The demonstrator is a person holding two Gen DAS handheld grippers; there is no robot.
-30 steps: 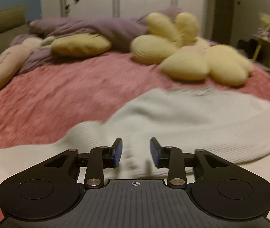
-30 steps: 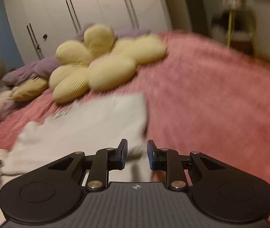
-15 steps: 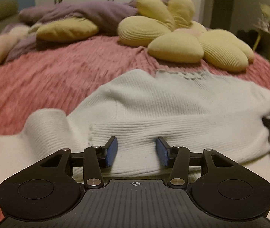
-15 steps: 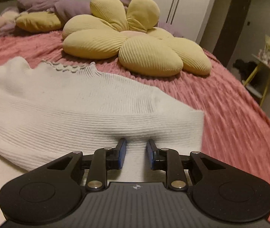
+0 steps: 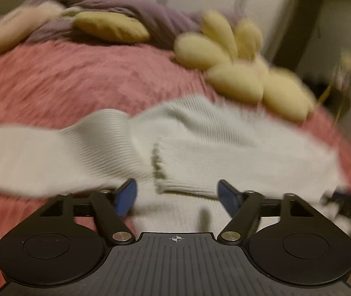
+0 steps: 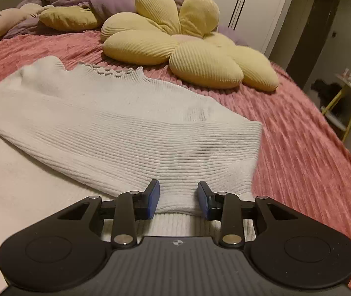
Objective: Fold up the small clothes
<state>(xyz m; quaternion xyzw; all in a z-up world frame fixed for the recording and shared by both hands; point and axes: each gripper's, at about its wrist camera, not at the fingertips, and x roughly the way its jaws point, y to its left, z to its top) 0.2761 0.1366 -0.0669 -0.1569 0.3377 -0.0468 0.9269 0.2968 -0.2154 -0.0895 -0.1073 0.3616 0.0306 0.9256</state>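
Sweater [image 6: 116, 123], cream rib knit, lies spread on the pink bedspread [image 6: 299, 148], frilled collar toward the yellow flower cushion [image 6: 175, 49]. I see one sleeve folded across the body, its cuff end lying near the right side of the garment. My right gripper [image 6: 178, 198] hovers low at that folded sleeve's near edge; its jaws are opening, knit showing between the blue pads, which do not press on it. My left gripper [image 5: 176, 196] is over the other side, view blurred; its jaws are opening wide, released, with a ribbed cuff [image 5: 183, 170] lying just ahead between the pads. Other sleeve trails out left across the bedspread. Purple bedding [image 6: 101, 2] and white wardrobe doors [image 6: 224, 0] sit behind.
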